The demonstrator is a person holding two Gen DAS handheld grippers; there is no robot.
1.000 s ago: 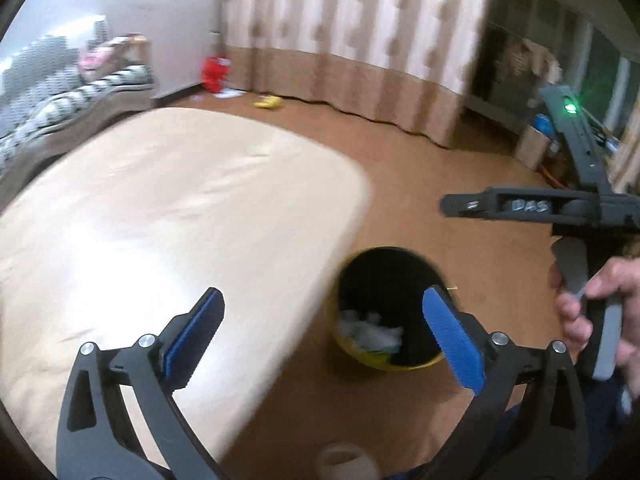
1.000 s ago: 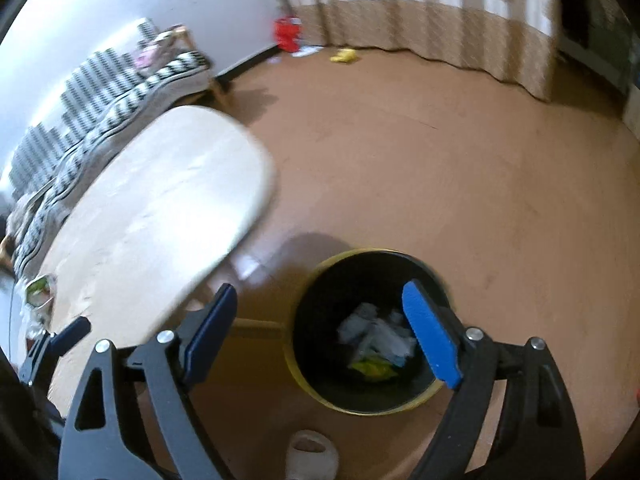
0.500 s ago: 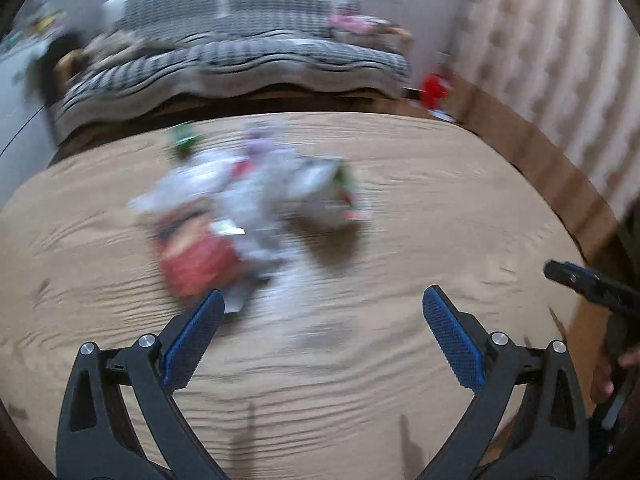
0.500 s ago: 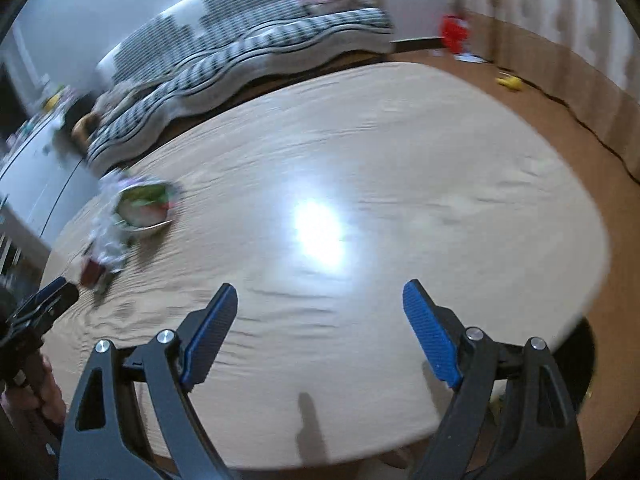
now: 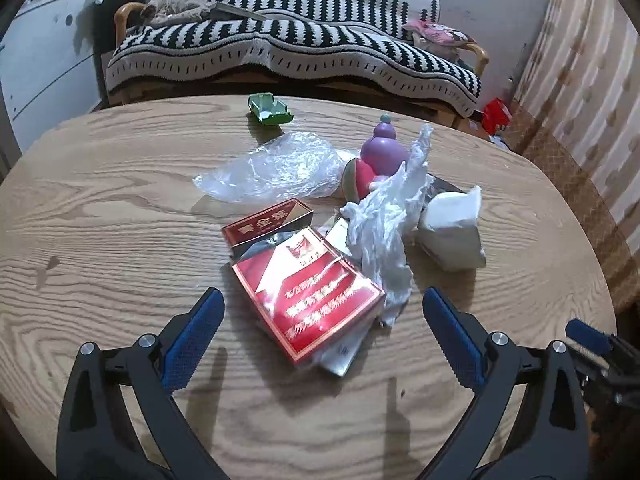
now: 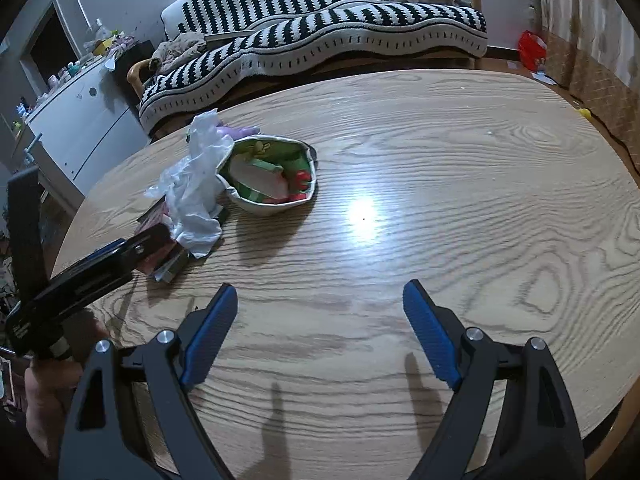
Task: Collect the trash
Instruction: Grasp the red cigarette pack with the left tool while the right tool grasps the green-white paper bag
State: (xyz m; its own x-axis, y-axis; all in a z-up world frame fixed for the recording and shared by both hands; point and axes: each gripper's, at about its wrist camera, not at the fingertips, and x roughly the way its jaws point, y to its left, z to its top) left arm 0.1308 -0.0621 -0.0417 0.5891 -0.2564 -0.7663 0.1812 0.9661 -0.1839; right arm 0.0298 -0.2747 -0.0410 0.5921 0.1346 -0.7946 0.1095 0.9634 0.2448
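Observation:
A heap of trash lies on the oval wooden table (image 5: pixel 100 208). It holds a large red cigarette carton (image 5: pixel 308 296), a smaller red pack (image 5: pixel 266 226), a crumpled white tissue (image 5: pixel 384 216), a clear plastic bag (image 5: pixel 276 168) and a white pouch (image 5: pixel 454 236). My left gripper (image 5: pixel 322 332) is open and empty, just in front of the red carton. My right gripper (image 6: pixel 320 324) is open and empty over bare table (image 6: pixel 460 160), right of the heap. The tissue (image 6: pixel 196 192) and a small fabric pouch (image 6: pixel 272 184) with toys show in the right wrist view.
A purple gourd-shaped toy (image 5: pixel 384 148) and a green box (image 5: pixel 270 110) stand behind the heap. A black-and-white striped sofa (image 5: pixel 296 40) runs behind the table. A white cabinet (image 6: pixel 76 128) stands at the left. A curtain (image 5: pixel 580 80) hangs at the right.
Both grippers have swung away from the black bin on the floor and back over the table. The left one has closed in on the trash heap. Both stay open.

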